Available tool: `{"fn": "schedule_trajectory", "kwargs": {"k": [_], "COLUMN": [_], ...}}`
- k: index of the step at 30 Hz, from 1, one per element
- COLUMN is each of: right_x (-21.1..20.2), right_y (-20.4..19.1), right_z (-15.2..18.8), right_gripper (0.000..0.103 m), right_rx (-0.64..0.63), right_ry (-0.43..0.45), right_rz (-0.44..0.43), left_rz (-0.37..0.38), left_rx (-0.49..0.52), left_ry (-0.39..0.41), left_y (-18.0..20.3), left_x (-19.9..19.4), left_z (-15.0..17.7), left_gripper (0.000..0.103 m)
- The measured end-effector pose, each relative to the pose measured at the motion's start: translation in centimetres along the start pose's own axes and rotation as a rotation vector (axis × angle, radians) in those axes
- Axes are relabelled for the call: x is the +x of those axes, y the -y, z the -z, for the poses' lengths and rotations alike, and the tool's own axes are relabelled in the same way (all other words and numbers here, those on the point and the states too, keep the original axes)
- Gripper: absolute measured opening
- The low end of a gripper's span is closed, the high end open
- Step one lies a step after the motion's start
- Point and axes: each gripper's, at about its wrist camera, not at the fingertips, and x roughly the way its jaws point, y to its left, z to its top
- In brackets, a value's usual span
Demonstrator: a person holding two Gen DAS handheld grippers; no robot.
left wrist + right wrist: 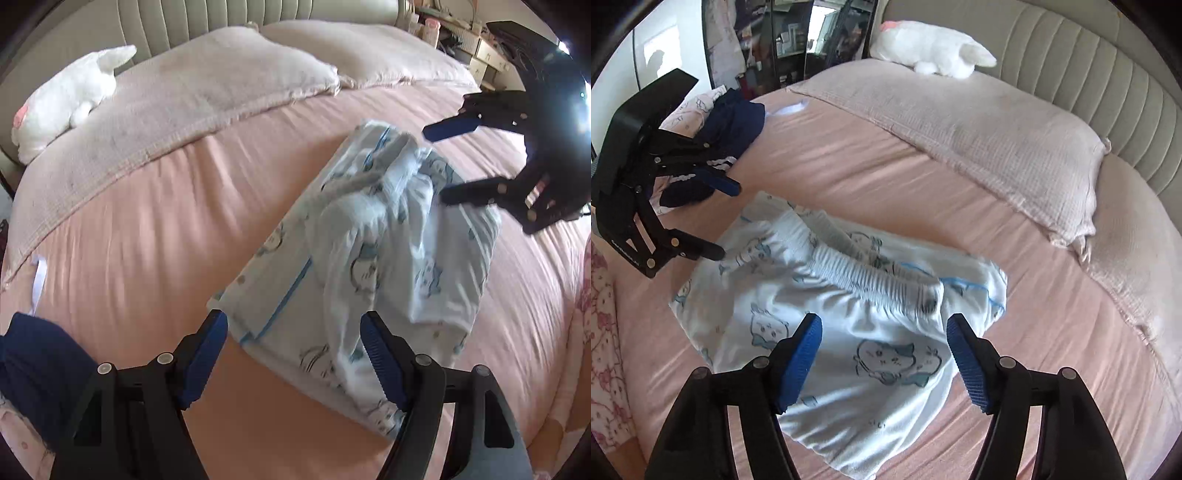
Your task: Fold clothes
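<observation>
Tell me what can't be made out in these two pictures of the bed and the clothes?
- Light blue pajamas: motion blur smears the print in both views; the underside is hidden, so the fold can't be judged.
- Dark navy garment: cut off by the left wrist view's edge and the left gripper; in the right wrist view the gripper covers part.
- Shelf clutter: too small.
- The person: out of frame.

We hold both grippers tilted steeply downward, facing each other. Our left gripper (293, 332) has its jaws spread wide with nothing pinched between the blue pads (207, 350). Our right gripper (884, 334) likewise stands with jaws apart, gripping nothing, its black linkage bars splayed outward.
</observation>
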Motion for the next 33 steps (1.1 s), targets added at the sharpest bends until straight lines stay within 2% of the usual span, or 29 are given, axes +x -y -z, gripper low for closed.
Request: {"fn": "schedule_trajectory", "kwargs": {"k": [2, 5, 6, 8, 10, 12, 14, 17, 19, 21, 24, 27, 28, 30, 31, 33], "right_x": [0.5, 4.1, 4.9, 5.7, 5.2, 3.9, 2.1, -0.6, -1.5, -1.1, 2.8, 4.3, 4.5, 3.7, 2.9, 1.1], "right_y": [-1.0, 0.1, 0.9, 3.0, 5.1, 5.4, 4.8, 3.2, 2.8, 2.6, 3.1, 4.1, 4.7, 6.0, 6.5, 6.6], "right_z": [-1.2, -1.5, -1.2, -0.5, 0.0, -0.2, -0.7, -1.2, -1.3, -0.5, -0.6, -0.2, -0.2, -0.1, 0.0, 0.5], "right_gripper": [0.070, 0.070, 0.070, 0.082, 0.083, 0.083, 0.083, 0.084, 0.084, 0.084, 0.084, 0.084, 0.084, 0.084, 0.084, 0.084], "right_rx": [-0.025, -0.054, -0.051, -0.019, 0.059, 0.095, 0.116, 0.129, 0.133, 0.141, 0.098, 0.129, 0.156, 0.237, 0.275, 0.293], "right_ry": [0.008, -0.062, -0.076, -0.087, -0.084, -0.055, -0.001, 0.082, 0.092, 0.062, -0.049, -0.064, -0.065, -0.053, -0.043, -0.032], "right_rz": [-0.015, 0.007, 0.007, 0.007, -0.035, -0.041, -0.067, -0.060, -0.041, -0.037, 0.055, 0.107, 0.104, 0.065, 0.025, -0.059], "left_rz": [-0.010, -0.016, -0.005, -0.031, -0.025, 0.005, 0.000, 0.041, 0.068, 0.066, 0.041, -0.044, -0.021, 0.083, 0.101, 0.104], "left_rx": [0.014, 0.032, 0.030, 0.032, -0.008, -0.055, -0.069, -0.048, -0.027, -0.002, 0.000, -0.074, -0.135, -0.267, -0.247, -0.133], "left_ry": [0.003, -0.060, -0.055, -0.070, -0.097, -0.107, -0.068, 0.033, 0.077, 0.063, 0.044, -0.024, -0.033, -0.011, 0.012, 0.055], "left_y": [0.8, 0.5, -0.7, -2.6, -4.4, -5.5, -5.1, -3.4, -2.2, -1.1, -0.4, -1.9, -2.9, -4.9, -4.6, -2.9], "left_x": [1.3, 2.8, 1.8, 0.4, -0.5, -1.6, -3.1, -5.3, -6.0, -5.0, -1.6, 1.0, 1.0, -0.2, -1.4, -3.9], "left_z": [-0.6, 0.5, 1.2, 2.3, 3.3, 3.9, 3.6, 2.5, 1.7, 1.0, -0.4, -1.6, -1.6, -1.1, -0.7, 0.0], "left_gripper": [0.074, 0.076, 0.076, 0.081, 0.082, 0.082, 0.081, 0.081, 0.081, 0.081, 0.081, 0.081, 0.081, 0.081, 0.081, 0.081]}}
